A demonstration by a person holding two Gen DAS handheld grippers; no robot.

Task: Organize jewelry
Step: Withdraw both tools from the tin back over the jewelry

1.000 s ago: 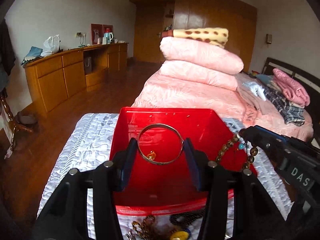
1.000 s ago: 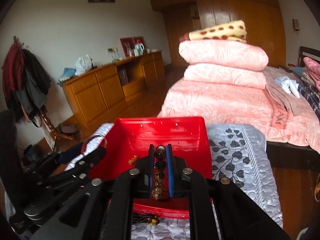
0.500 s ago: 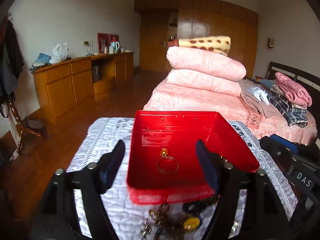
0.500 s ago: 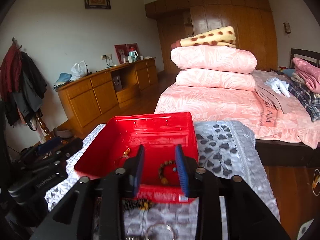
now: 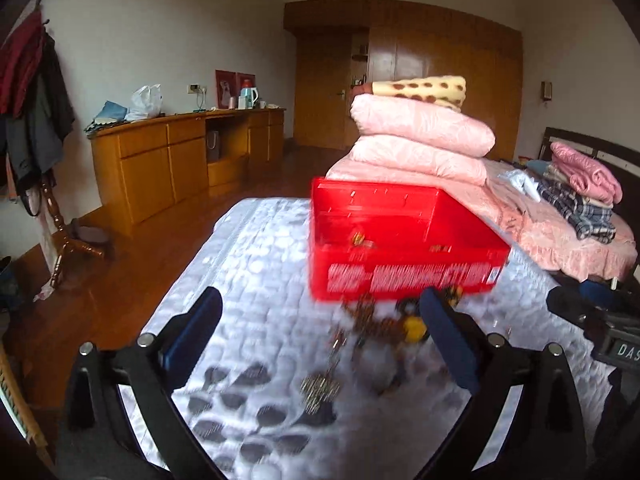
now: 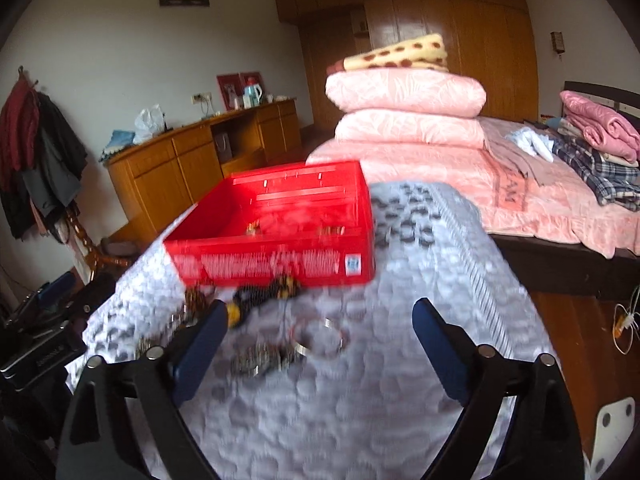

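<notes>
Both tongs hang spread wide and empty, the left tongs (image 5: 320, 336) and right tongs (image 6: 318, 338) alike. The loose jewelry pile (image 6: 276, 320) lies ahead, between them and the red box (image 6: 280, 240), nearer the right pair.

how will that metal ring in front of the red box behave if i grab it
The ring looks like a thin rigid hoop, so probably stiff and light. Lying flat on the soft quilt, it may sink and slip from the hand-held gripper.

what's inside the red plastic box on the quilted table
Inside the red plastic box, only small gold-coloured glints and a second bit near its right wall show. The near wall hides most of the floor, and motion blur prevents identifying pieces.
</notes>
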